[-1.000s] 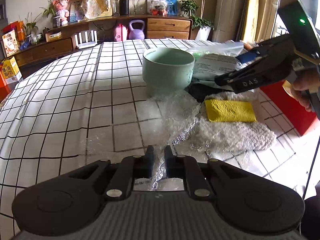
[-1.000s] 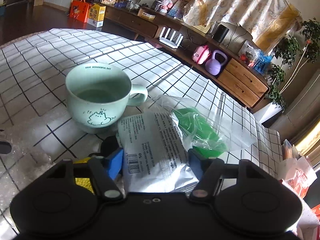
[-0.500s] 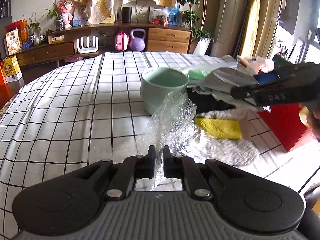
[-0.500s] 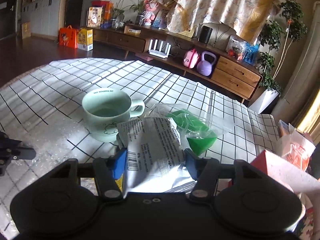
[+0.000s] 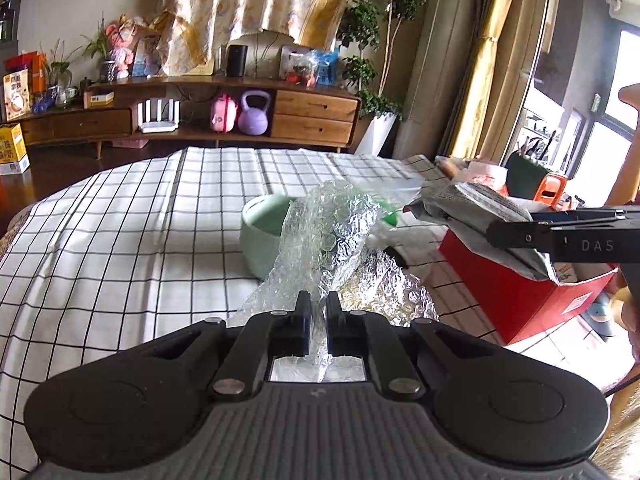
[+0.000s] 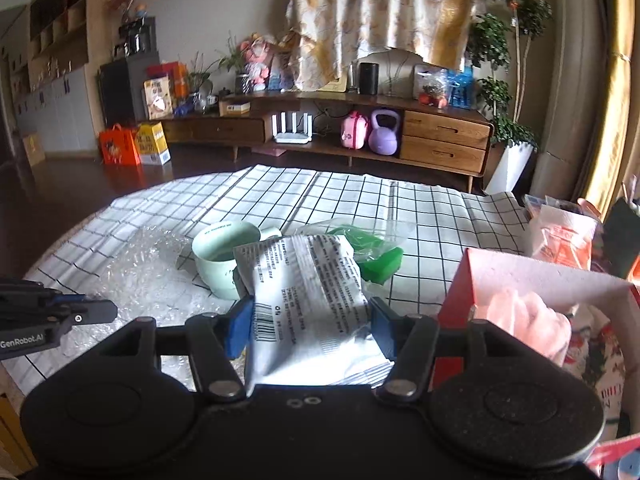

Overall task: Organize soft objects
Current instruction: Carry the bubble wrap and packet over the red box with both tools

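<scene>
1. Right now the left gripper (image 5: 318, 306) has its jaws squeezed tight on a sheet of bubble wrap (image 5: 328, 228), lifting one end of it off the table while the rest lies there.
2. Meanwhile the right gripper (image 6: 310, 320) has its jaws pressed on both sides of a white packet (image 6: 308, 292) and holds it up in the air, just beside the red box (image 6: 460, 284).
3. To do this well, I think each hand should keep a firm squeeze and carry its soft thing over the open box before letting go.
4. The bubble wrap is long and floppy, so it may drag against the green mug (image 5: 260, 236). Lifting it high first would help.
5. A pink soft thing (image 6: 528, 320) already sits in the red box.
6. A green thing in a clear bag (image 6: 372, 252) lies on the table behind the packet.
7. The table has a white cloth with black squares (image 5: 120, 240).
8. Behind it stands a long wooden cabinet (image 6: 440, 140) with a purple weight (image 6: 385, 136), plants and a draped curtain.
</scene>
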`<control>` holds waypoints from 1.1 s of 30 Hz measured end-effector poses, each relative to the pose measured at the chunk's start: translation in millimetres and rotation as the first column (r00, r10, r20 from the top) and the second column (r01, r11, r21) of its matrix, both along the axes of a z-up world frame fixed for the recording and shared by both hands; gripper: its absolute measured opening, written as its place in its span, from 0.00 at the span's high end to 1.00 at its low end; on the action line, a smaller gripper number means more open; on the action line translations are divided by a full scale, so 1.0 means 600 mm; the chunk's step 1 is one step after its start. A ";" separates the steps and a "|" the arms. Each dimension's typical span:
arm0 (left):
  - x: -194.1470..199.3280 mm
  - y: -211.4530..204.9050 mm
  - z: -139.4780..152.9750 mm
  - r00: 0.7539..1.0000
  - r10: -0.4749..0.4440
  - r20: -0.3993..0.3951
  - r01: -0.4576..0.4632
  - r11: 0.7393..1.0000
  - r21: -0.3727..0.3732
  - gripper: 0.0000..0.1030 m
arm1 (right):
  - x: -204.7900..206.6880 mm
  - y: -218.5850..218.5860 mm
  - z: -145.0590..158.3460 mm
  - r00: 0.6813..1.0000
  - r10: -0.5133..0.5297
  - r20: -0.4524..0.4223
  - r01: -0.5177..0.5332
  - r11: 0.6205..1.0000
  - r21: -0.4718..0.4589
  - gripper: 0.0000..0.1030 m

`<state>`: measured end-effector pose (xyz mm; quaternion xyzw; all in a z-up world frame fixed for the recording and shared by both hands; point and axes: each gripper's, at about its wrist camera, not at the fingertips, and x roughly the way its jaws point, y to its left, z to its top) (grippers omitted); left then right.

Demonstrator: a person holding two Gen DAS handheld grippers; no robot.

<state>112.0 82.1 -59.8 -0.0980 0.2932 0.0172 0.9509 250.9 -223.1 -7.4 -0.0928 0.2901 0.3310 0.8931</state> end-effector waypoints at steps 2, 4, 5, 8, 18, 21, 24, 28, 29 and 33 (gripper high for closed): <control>0.001 -0.011 0.014 1.000 -0.015 0.014 0.015 1.000 0.000 0.93 | -0.009 -0.019 0.010 1.000 -0.012 0.004 0.012 1.000 0.018 0.42; 0.002 -0.023 0.025 0.999 -0.030 0.025 0.030 1.000 -0.003 0.93 | -0.016 -0.035 0.021 1.000 -0.027 0.009 0.027 0.999 0.035 0.42; 0.003 -0.030 0.032 0.999 -0.040 0.030 0.040 0.999 -0.004 0.93 | -0.019 -0.043 0.026 0.999 -0.033 0.010 0.033 0.998 0.044 0.42; 0.009 -0.053 0.051 0.997 -0.067 0.048 0.067 0.998 0.001 0.93 | -0.025 -0.067 0.038 0.998 -0.057 0.015 0.056 0.996 0.066 0.42; 0.051 -0.148 0.099 0.982 -0.163 0.100 0.158 0.986 0.056 0.93 | -0.014 -0.157 0.059 0.988 -0.153 0.032 0.149 0.982 0.115 0.42; 0.068 -0.181 0.108 0.974 -0.195 0.110 0.188 0.979 0.075 0.93 | -0.005 -0.186 0.062 0.982 -0.185 0.040 0.178 0.976 0.124 0.42; 0.087 -0.212 0.114 0.968 -0.224 0.111 0.215 0.973 0.090 0.93 | 0.004 -0.218 0.063 0.975 -0.218 0.044 0.210 0.968 0.136 0.42; 0.109 -0.252 0.119 0.960 -0.259 0.111 0.248 0.963 0.104 0.93 | 0.016 -0.261 0.059 0.962 -0.269 0.050 0.260 0.955 0.144 0.42; 0.114 -0.262 0.120 0.958 -0.266 0.112 0.254 0.961 0.108 0.93 | 0.020 -0.272 0.058 0.959 -0.281 0.048 0.271 0.951 0.148 0.42; 0.138 -0.301 0.121 0.950 -0.293 0.108 0.279 0.952 0.128 0.93 | 0.036 -0.315 0.051 0.944 -0.327 0.042 0.317 0.935 0.158 0.42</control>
